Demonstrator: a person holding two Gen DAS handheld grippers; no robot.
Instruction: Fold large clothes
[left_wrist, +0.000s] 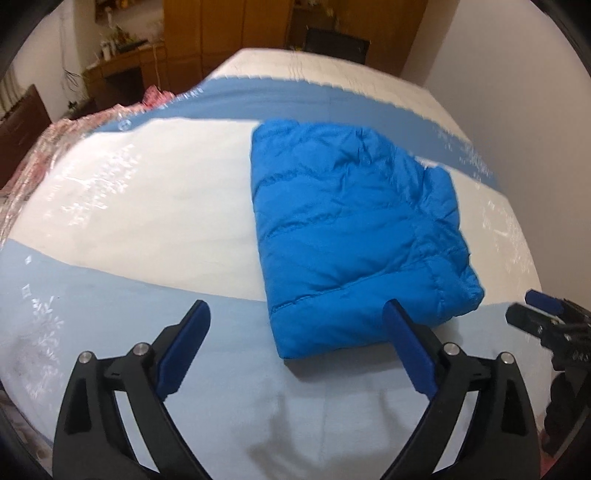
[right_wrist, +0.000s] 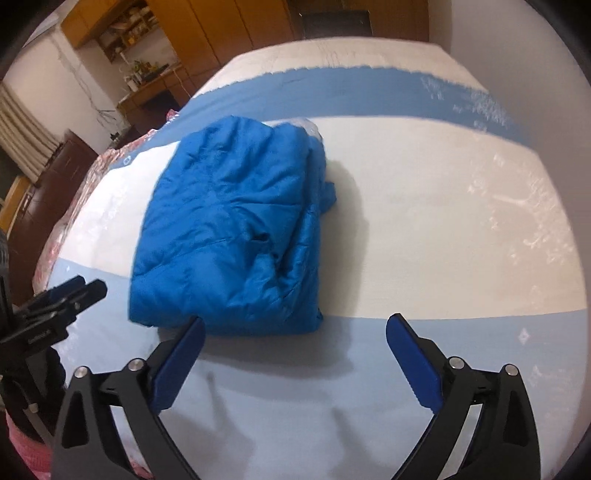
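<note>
Near the bed's (left_wrist: 147, 177) front edge, toward its middle, the jacket (left_wrist: 354, 229) lay folded into a compact bundle, so I judged the fold done. My left tongs (left_wrist: 297, 321) were spread wide and empty just short of it; my right tongs (right_wrist: 295, 334) likewise, holding nothing. No containers showed anywhere.
</note>
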